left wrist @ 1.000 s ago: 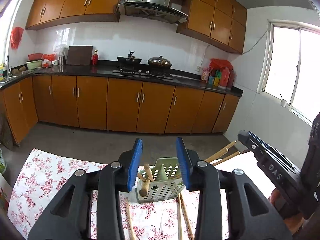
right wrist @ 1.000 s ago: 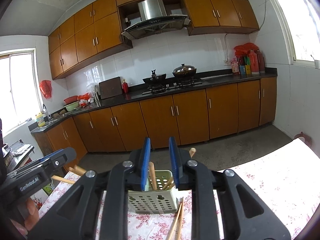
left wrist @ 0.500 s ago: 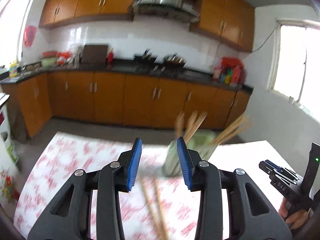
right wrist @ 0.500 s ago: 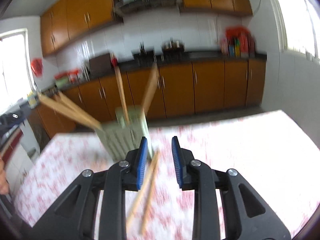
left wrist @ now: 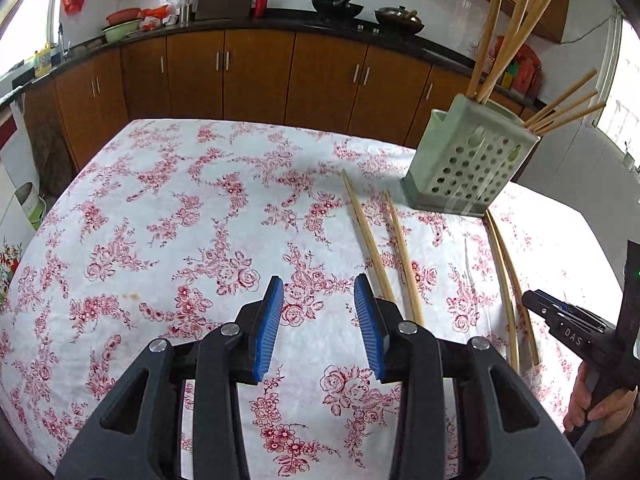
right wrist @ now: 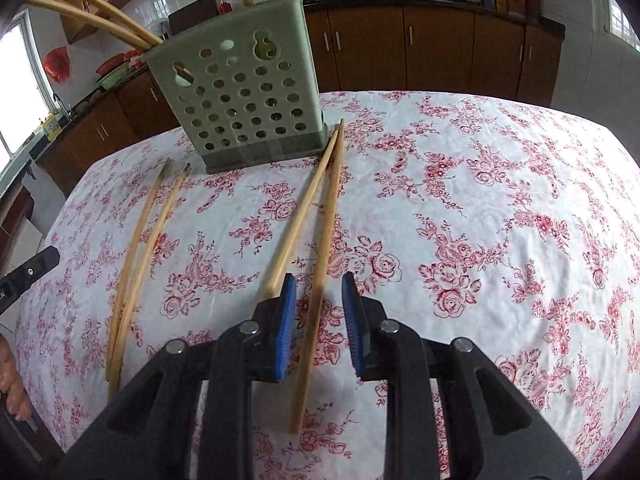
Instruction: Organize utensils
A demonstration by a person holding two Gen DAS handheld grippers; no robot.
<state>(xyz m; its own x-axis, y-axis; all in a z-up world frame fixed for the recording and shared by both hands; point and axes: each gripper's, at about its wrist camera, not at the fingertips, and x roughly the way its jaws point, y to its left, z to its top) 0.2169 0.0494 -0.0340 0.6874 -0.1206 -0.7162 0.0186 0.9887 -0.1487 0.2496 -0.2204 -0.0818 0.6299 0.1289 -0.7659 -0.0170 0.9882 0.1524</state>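
Note:
A pale green perforated utensil holder (left wrist: 468, 164) (right wrist: 248, 96) stands on the floral tablecloth (left wrist: 180, 208) with several wooden chopsticks (left wrist: 496, 40) upright in it. Two chopstick pairs lie flat in front of it. My left gripper (left wrist: 318, 292) hovers open over bare cloth, just left of one pair (left wrist: 372, 248). My right gripper (right wrist: 319, 284) is open low over the other pair (right wrist: 328, 208). One stick runs between its jaws without the pads pressing on it. The pair's second stick disappears behind the left finger.
Brown kitchen cabinets (left wrist: 256, 76) and a dark counter with pans run behind the table. The far table edge lies just past the holder. In the left wrist view the right gripper (left wrist: 568, 324) and the hand holding it (left wrist: 596, 404) sit at the right edge.
Both grippers have dropped toward the table and tipped downward. The views went from the cabinets and holder top to the tablecloth and loose chopsticks close below.

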